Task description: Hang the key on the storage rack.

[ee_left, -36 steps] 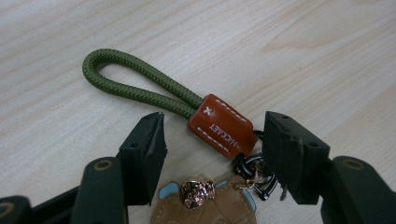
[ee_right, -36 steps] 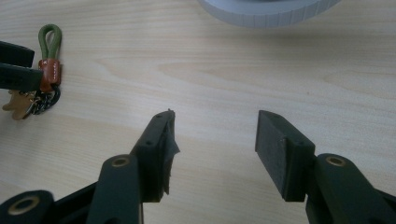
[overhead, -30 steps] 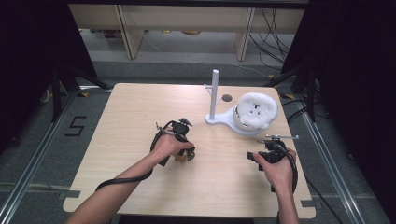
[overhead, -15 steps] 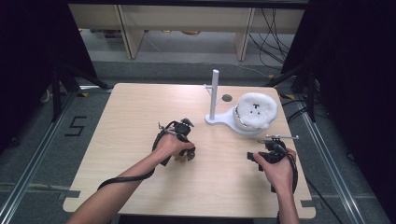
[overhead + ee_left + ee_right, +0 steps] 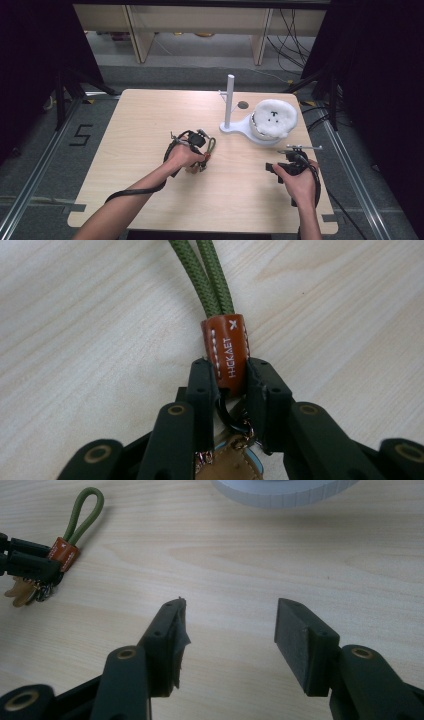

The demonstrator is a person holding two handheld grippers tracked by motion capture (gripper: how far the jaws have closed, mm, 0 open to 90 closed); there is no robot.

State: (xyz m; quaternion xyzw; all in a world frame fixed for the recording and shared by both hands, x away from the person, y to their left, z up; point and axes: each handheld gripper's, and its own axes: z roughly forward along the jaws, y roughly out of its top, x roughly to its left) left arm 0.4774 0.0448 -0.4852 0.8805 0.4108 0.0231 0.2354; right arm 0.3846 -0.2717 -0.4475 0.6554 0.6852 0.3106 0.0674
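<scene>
On the light wooden table [image 5: 135, 130], left of centre: left gripper [image 5: 225, 377] clamped on the brown leather tag [image 5: 226, 350] of a keychain strap, jaws just done closing, pads squeezing the tag from both sides. Green cord loop [image 5: 202, 272] running straight out from the tag, away from the jaws, lying flat on the wood. Below the tag, tucked between the jaws, a dark metal ring and a tan fob, mostly hidden.

Same thing from the right gripper view: loop [image 5: 85, 510] and tag [image 5: 63, 553] off at the far left, pinched in black jaws.

Over on the right side, near the table's front edge: right gripper [image 5: 230, 630] spread wide, nothing between the pads, just bare wood. Well apart from the keychain.

Behind it, toward the back right: white stand [image 5: 229, 102] with an upright post on a flat base, and a fluffy white plush [image 5: 274, 118] with a little face sitting on that base. Not touched by either gripper.
</scene>
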